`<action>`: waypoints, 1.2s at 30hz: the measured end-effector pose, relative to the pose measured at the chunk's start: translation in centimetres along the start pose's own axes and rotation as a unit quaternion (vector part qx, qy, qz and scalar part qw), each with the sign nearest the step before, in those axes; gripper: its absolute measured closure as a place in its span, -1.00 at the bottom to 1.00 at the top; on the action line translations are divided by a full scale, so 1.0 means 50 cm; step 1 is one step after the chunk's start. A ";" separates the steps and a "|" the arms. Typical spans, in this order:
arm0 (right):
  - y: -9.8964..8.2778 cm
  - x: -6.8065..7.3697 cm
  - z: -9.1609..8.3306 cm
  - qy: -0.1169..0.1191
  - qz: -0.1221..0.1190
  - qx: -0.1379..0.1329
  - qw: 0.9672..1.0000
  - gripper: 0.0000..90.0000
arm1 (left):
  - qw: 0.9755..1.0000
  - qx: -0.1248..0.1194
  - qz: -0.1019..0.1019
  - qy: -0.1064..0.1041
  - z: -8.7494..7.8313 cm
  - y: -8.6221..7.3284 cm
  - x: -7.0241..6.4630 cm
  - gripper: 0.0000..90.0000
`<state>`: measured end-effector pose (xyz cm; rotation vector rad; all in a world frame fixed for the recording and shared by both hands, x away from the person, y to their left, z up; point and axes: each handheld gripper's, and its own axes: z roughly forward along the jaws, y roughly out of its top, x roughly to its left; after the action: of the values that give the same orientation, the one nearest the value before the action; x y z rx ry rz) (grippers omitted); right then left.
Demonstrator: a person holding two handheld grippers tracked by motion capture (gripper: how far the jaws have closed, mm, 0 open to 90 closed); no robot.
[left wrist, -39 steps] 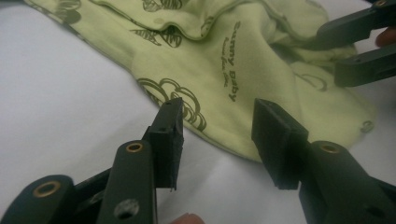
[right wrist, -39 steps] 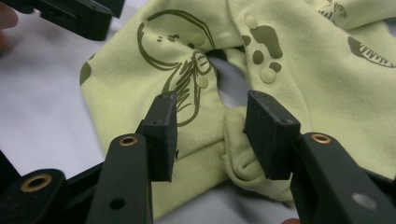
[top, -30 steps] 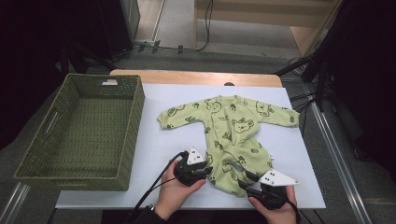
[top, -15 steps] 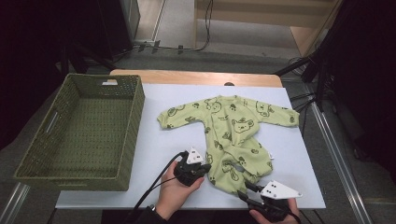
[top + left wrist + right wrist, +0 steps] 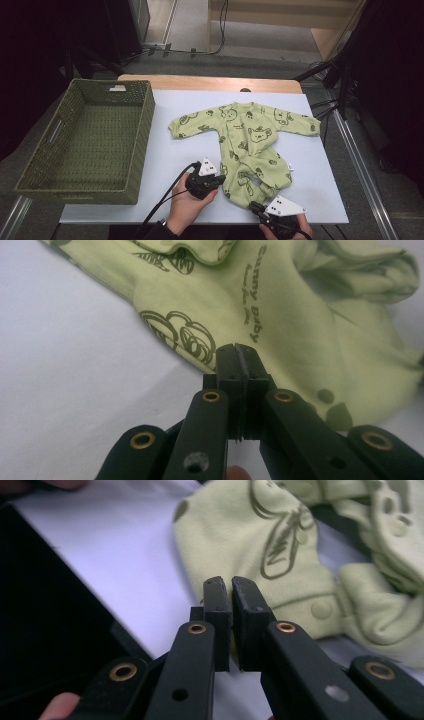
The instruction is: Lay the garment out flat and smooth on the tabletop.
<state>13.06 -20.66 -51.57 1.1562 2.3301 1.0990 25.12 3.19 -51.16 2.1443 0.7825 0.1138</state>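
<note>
My left gripper [image 5: 239,357] has just pinched shut on the near leg hem of the pale green printed cotton baby romper [image 5: 250,145]. My right gripper [image 5: 231,592] has just closed at the other leg's edge; whether it caught cloth I cannot tell. The romper lies on the white table [image 5: 165,150], its length running away from both

The green baby suit [image 5: 280,325] has small dark words printed on it. In the left gripper view they say "Sunny Baby", with one more tiny line beside them that is too small to read. A white tag on the basket [image 5: 118,88] is too blurry to read.
</note>
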 end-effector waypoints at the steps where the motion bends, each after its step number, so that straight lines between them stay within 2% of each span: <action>1: 0.001 0.007 -0.003 0.003 0.001 -0.001 1.000 0.86 | 1.000 -0.004 0.002 -0.003 -0.002 0.000 -0.001 0.98; 4: 0.006 0.031 -0.011 0.018 0.000 -0.009 1.000 0.86 | 1.000 -0.004 0.009 -0.007 -0.008 -0.001 -0.005 0.98; 9: 0.009 0.072 -0.014 0.050 -0.009 -0.016 0.999 0.82 | 1.000 -0.007 0.005 -0.004 -0.012 -0.002 -0.002 0.98; 11: 0.008 0.079 -0.014 0.056 -0.013 -0.025 0.998 0.65 | 1.000 -0.009 0.001 0.000 -0.011 -0.001 0.002 0.97; 12: 0.009 0.079 -0.016 0.063 -0.015 -0.034 0.997 0.53 | 1.000 -0.012 -0.001 0.006 -0.011 0.000 0.003 0.89; 13: 0.012 0.075 -0.021 0.061 -0.016 -0.043 0.997 0.44 | 1.000 -0.015 -0.004 0.014 -0.010 0.001 0.005 0.72; 14: 0.013 0.067 -0.027 0.048 -0.011 -0.054 0.997 0.39 | 1.000 -0.015 -0.006 0.020 -0.010 0.003 0.007 0.60; 17: 0.012 0.028 -0.038 0.021 0.021 -0.069 0.997 0.31 | 0.999 -0.007 -0.010 0.045 0.001 0.011 0.015 0.24; 20: 0.002 -0.004 -0.029 -0.003 0.053 -0.055 0.997 0.25 | 0.999 0.002 -0.013 0.048 0.013 0.017 0.020 0.17; 22: -0.003 -0.011 -0.018 -0.005 0.060 -0.044 0.997 0.21 | 0.998 0.011 -0.006 0.054 0.020 0.020 0.016 0.21; 24: -0.003 -0.007 -0.004 -0.010 0.046 -0.027 0.999 0.17 | 0.998 0.014 0.001 0.062 0.024 0.022 0.011 0.30; 25: -0.003 -0.001 0.006 -0.019 0.029 -0.013 0.999 0.17 | 0.998 0.017 0.006 0.067 0.024 0.023 0.010 0.40; 27: -0.002 0.005 0.015 -0.018 0.025 -0.009 0.999 0.19 | 0.998 0.022 0.007 0.062 0.026 0.026 0.009 0.56; 30: 0.001 0.009 0.022 -0.004 0.024 -0.005 1.000 0.44 | 0.998 0.029 0.018 0.047 0.031 0.029 0.006 0.92; 33: 0.002 0.011 0.021 0.003 0.022 -0.004 1.000 0.67 | 0.998 0.031 0.036 0.052 0.030 0.033 0.001 0.95; 34: 0.002 0.009 0.019 0.001 0.023 -0.004 1.000 0.76 | 0.997 0.029 0.037 0.054 0.028 0.033 0.001 0.96; 36: -0.001 0.003 0.013 0.008 0.034 -0.009 0.999 0.80 | 0.997 0.020 0.036 0.058 0.016 0.037 0.004 0.96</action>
<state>13.33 -20.25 -52.00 1.2339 2.3045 1.1538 26.47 1.94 -50.37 2.2199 0.7788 0.2647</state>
